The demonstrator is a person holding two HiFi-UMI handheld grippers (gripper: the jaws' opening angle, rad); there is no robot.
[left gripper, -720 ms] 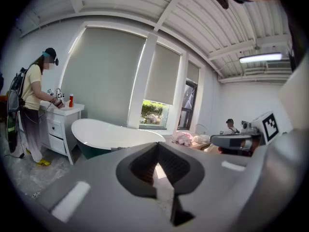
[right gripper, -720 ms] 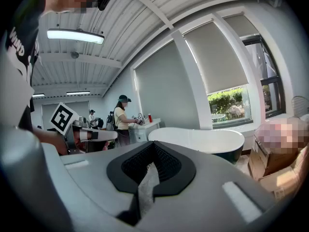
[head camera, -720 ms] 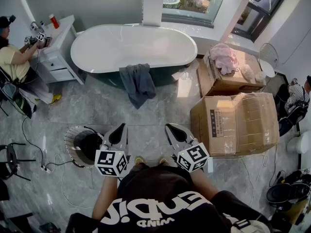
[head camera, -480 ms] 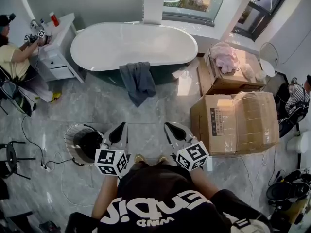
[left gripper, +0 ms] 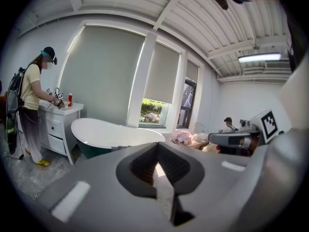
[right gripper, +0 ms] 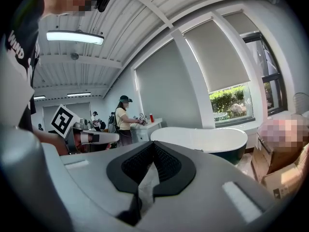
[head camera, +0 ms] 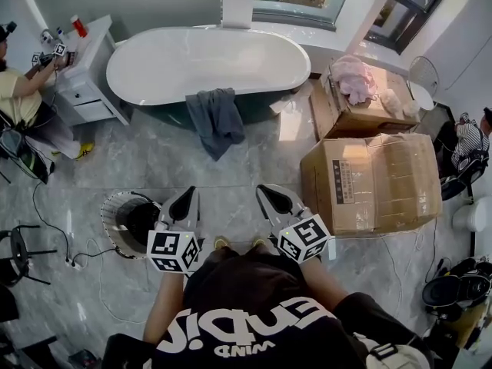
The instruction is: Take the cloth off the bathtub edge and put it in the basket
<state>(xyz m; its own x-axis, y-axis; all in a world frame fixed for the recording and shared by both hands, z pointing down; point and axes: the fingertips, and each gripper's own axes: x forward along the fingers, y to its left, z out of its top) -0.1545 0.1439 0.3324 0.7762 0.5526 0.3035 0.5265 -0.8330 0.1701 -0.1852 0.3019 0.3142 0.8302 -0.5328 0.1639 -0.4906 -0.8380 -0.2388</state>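
A dark grey cloth [head camera: 214, 118] hangs over the near edge of the white bathtub [head camera: 207, 58], its lower end trailing onto the floor. The round wire basket [head camera: 117, 215] with a dark inside stands on the floor, just left of my left gripper [head camera: 185, 199]. My right gripper [head camera: 268, 195] is beside the left one. Both are held close in front of my body, pointing at the tub, well short of the cloth. Both are shut with nothing between their jaws. The left gripper [left gripper: 157, 145] and the right gripper [right gripper: 153, 144] both face the bathtub [left gripper: 113, 133] [right gripper: 203, 139] in their own views.
Two cardboard boxes [head camera: 370, 187] [head camera: 355, 114] stand at the right, the far one with pink cloth [head camera: 354, 83] on it. A person [head camera: 21, 98] works at a white cabinet [head camera: 86, 79] left of the tub. Cables [head camera: 69, 261] lie on the floor near the basket.
The whole view has slid slightly, so the tub and cloth sit a little higher in the picture. Both grippers stay shut in the same pose. The cloth has not moved.
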